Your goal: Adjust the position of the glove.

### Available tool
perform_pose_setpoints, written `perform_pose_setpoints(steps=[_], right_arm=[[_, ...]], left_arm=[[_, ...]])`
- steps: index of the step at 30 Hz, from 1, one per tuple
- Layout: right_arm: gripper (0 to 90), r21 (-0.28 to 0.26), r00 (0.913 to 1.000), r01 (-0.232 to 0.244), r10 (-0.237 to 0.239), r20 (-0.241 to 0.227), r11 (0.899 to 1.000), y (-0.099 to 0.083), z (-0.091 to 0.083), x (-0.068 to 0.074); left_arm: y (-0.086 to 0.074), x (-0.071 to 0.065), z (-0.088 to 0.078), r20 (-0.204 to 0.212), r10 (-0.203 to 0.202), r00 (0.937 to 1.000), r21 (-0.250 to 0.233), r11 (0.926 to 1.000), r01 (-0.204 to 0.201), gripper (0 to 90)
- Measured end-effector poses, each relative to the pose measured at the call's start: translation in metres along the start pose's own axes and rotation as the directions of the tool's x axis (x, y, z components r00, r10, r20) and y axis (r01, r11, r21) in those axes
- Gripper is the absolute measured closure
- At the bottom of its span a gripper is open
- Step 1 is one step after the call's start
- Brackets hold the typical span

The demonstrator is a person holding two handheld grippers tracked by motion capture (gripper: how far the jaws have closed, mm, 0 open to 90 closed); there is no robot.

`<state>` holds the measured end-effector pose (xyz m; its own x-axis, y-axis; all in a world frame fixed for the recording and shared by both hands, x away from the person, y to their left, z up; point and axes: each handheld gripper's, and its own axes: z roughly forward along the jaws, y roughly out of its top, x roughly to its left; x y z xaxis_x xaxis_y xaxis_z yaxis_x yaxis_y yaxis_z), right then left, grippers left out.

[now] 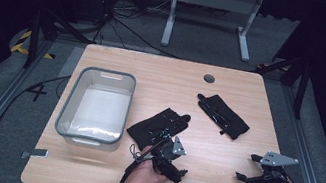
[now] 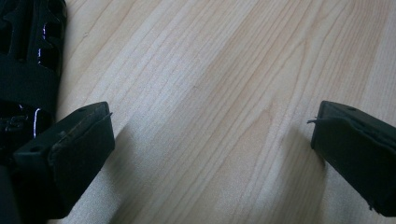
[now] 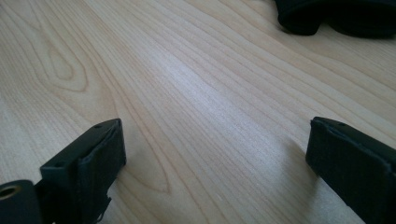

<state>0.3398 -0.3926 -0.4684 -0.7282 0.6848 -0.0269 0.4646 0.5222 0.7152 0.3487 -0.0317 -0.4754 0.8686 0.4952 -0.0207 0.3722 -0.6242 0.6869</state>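
Two black gloves lie on the wooden table (image 1: 163, 79). The nearer glove (image 1: 158, 123) sits mid-table, and its edge shows at the left of the left gripper view (image 2: 28, 56). The farther glove (image 1: 223, 115) lies to the right and behind, and its cuff shows at the top right of the right gripper view (image 3: 336, 16). My left gripper (image 1: 164, 145) (image 2: 212, 126) rests low just beside the nearer glove, open, with bare wood between its jaws. My right gripper (image 1: 246, 167) (image 3: 215, 135) sits near the table's right front, open over bare wood.
A grey plastic bin (image 1: 69, 100) stands empty on the left half of the table. A round cable hole (image 1: 209, 78) sits near the far edge. A small grey tag (image 1: 35, 154) lies at the front left corner. Beyond the table stand a white desk frame (image 1: 211, 8) and floor cables.
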Motion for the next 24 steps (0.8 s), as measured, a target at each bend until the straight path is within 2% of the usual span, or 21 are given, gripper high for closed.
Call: perform_pose_setpoints(steps=[5,8,9,11,15,24], right_arm=[[7.0,0.000,1.0000,0.003,-0.003,-0.007,1.000,0.000,0.000,0.000],[16.2,0.006,0.9995,0.021,-0.021,-0.026,1.000,0.002,-0.002,0.000],[16.2,0.006,0.9995,0.021,-0.021,-0.026,1.000,0.002,-0.002,0.000],[22.8,0.009,0.9994,0.026,-0.026,-0.021,1.000,0.005,-0.004,0.000],[34.9,-0.003,0.9988,0.024,-0.024,-0.042,1.000,0.010,-0.007,0.000],[72.2,-0.041,0.9974,0.029,-0.032,-0.065,0.999,0.031,-0.009,-0.008]], left_arm=[[0.000,0.000,0.000,0.000,0.000,1.0000,0.000,1.0000,0.000,0.0],[0.000,0.000,0.000,0.000,0.000,1.0000,0.000,1.0000,0.000,0.0],[0.000,0.000,0.000,0.000,0.000,1.0000,0.000,1.0000,0.000,0.0],[0.000,0.000,0.000,0.000,0.000,1.0000,0.000,1.0000,0.000,0.0],[0.000,0.000,0.000,0.000,0.000,1.0000,0.000,1.0000,0.000,0.0],[0.001,-0.001,0.001,0.001,0.002,1.0000,-0.003,1.0000,-0.002,0.0]])
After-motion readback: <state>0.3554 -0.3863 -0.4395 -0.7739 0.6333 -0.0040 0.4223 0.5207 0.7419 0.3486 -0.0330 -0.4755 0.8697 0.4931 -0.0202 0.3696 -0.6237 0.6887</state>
